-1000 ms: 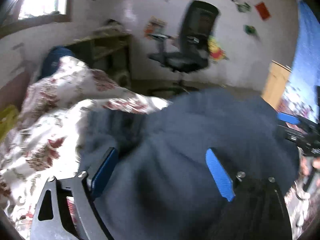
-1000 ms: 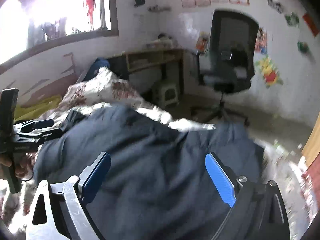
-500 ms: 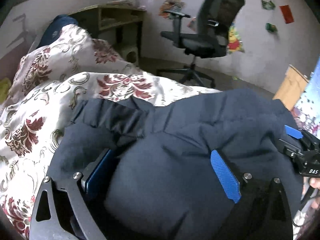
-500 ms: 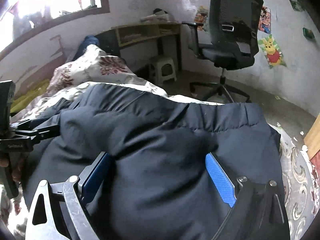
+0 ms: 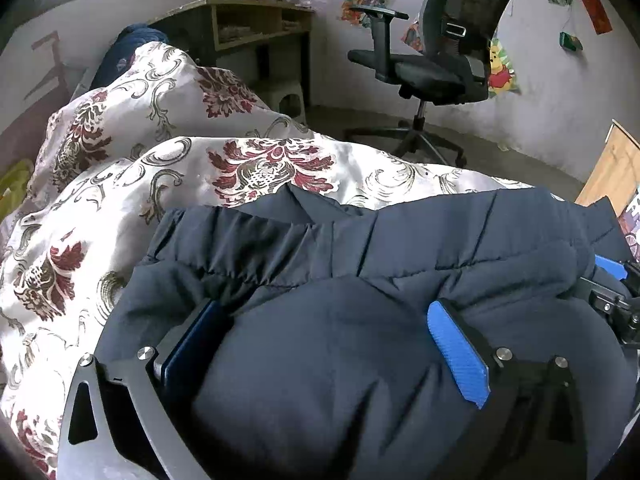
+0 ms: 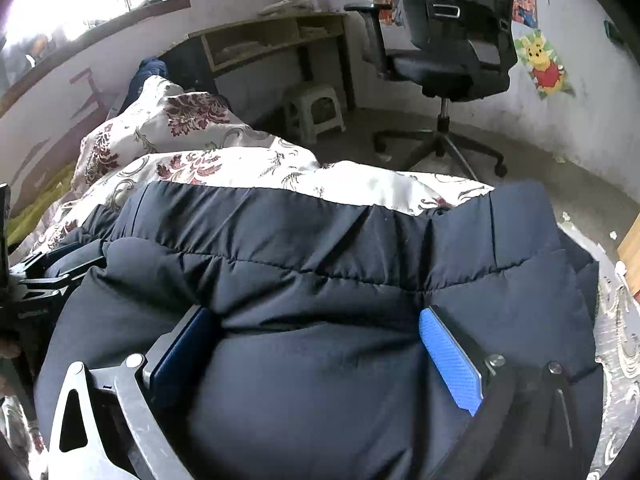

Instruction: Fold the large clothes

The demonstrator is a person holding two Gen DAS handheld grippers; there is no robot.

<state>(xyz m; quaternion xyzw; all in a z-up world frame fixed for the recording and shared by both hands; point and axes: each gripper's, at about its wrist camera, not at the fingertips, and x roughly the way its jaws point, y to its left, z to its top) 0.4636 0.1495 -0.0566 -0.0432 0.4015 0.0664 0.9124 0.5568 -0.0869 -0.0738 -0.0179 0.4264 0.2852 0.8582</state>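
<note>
A dark navy padded jacket (image 5: 400,248) lies on a bed with a floral cover (image 5: 120,184); it also shows in the right wrist view (image 6: 320,240). My left gripper (image 5: 320,320) has its blue pads wide apart with a thick fold of the jacket bulging between them. My right gripper (image 6: 316,324) holds a thick fold the same way. The right gripper shows at the right edge of the left wrist view (image 5: 612,292); the left gripper shows at the left edge of the right wrist view (image 6: 36,276). The folded-over part rests on the rest of the jacket.
A black office chair (image 5: 444,60) stands on the floor beyond the bed, also in the right wrist view (image 6: 452,52). A wooden desk (image 6: 272,36) and a small stool (image 6: 316,108) are by the far wall. A wooden board (image 5: 612,176) is at right.
Both grippers have swung down and forward with the jacket, laying the held fold over onto the garment on the bed. The views now look lower, at the bed.
</note>
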